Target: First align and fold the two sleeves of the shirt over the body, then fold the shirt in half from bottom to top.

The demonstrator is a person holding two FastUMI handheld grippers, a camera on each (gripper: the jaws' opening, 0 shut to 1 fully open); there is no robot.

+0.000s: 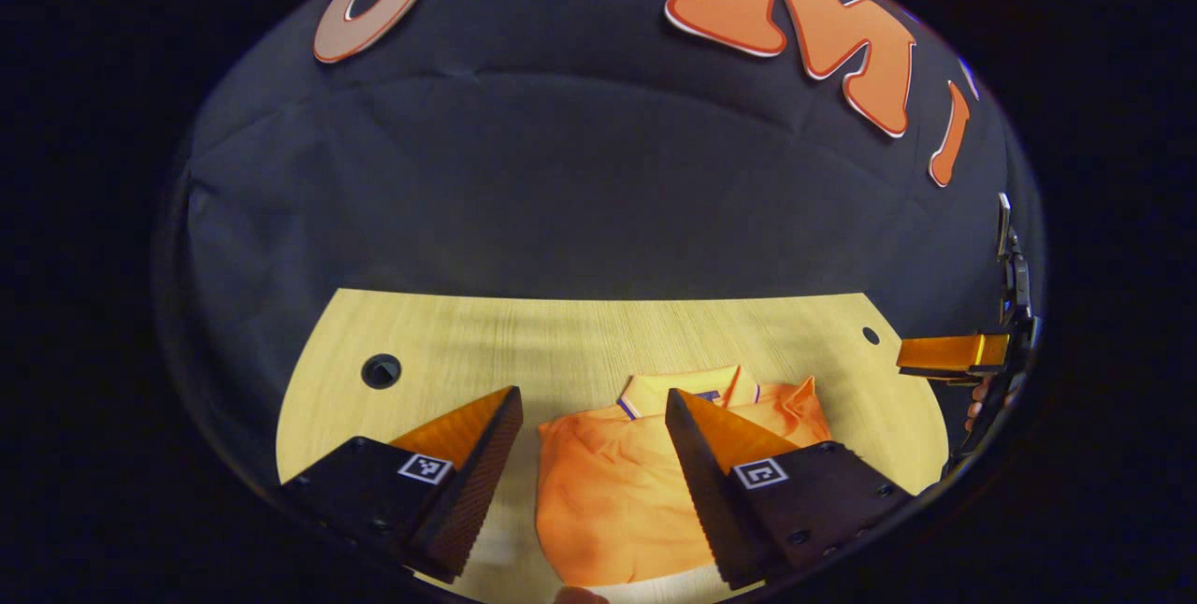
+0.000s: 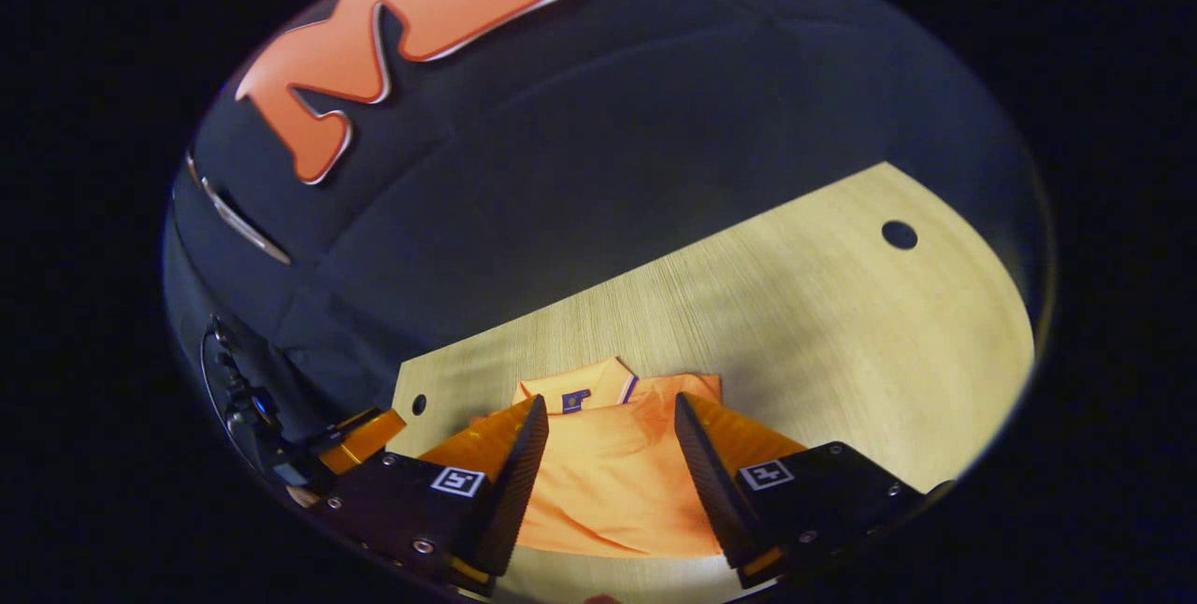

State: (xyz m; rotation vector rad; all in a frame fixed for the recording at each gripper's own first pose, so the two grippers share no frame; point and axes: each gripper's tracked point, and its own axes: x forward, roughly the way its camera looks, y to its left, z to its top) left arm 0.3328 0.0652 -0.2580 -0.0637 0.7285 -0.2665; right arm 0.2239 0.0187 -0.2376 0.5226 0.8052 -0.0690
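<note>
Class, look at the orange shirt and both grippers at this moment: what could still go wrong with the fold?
1. The folded orange polo shirt looks bunched and uneven near its collar, so the fold may loosen.
2. Both the left gripper and right gripper hang open above it; lowering could snag or drag the cloth across the wooden table.

Shirt [image 1: 608, 482] on table [image 1: 561, 333] — collar rearward.

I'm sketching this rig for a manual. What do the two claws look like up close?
Each claw, left and right, has two wedge-shaped fingers with ridged inner faces, tapering to pointed tips. Their dark blocky bases carry small square black-and-white marker tags and visible screws. A cable trails behind the left claw.
</note>
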